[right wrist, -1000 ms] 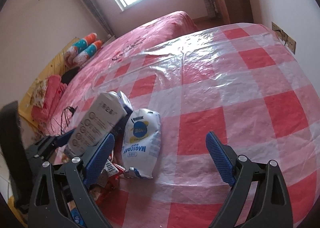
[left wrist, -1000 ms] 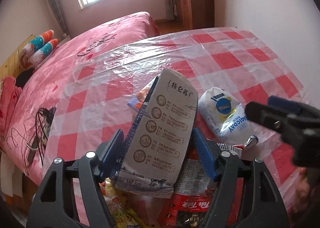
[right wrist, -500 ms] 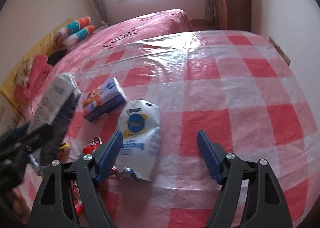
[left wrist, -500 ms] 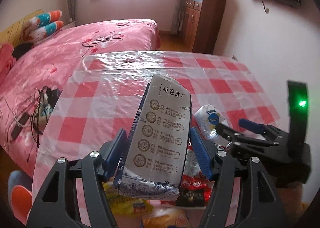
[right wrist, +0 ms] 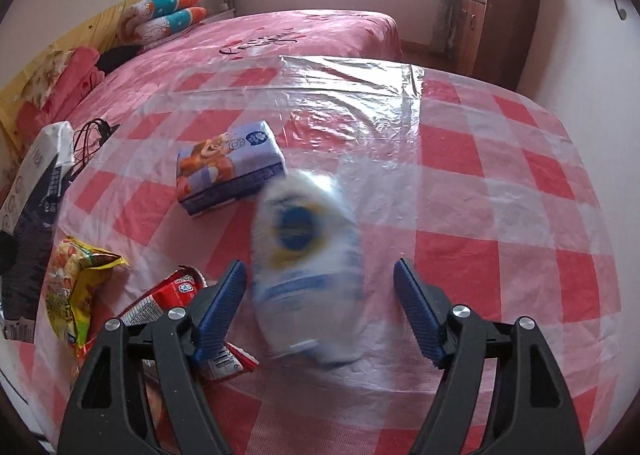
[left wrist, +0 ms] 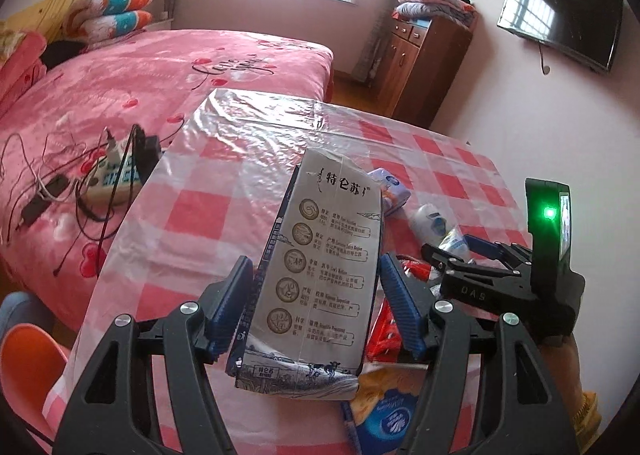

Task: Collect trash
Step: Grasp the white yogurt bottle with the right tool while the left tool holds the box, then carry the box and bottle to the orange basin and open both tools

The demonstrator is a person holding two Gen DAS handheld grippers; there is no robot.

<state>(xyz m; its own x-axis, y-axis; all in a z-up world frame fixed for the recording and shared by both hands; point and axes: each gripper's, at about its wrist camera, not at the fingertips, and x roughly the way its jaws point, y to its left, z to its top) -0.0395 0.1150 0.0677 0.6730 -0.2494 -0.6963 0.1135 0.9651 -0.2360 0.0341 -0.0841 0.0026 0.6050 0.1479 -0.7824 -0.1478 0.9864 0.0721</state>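
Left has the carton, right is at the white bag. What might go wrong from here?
1. The right gripper jaws have just been closing, yet its pads don't visibly press the white bag; it may slip out.
2. The red wrapper lies under one finger and could get pinched too.
3. The left gripper holds the carton low; it could tip.

Right gripper (right wrist: 318,307): white-and-blue pouch (right wrist: 308,279) (blurred) sits between the blue fingers (right wrist: 416,307); contact not discernible. Tissue pack (right wrist: 230,165) lies beyond it on the checked surface (right wrist: 500,191). Yellow wrapper (right wrist: 76,287) and red wrapper (right wrist: 168,295) lie left.
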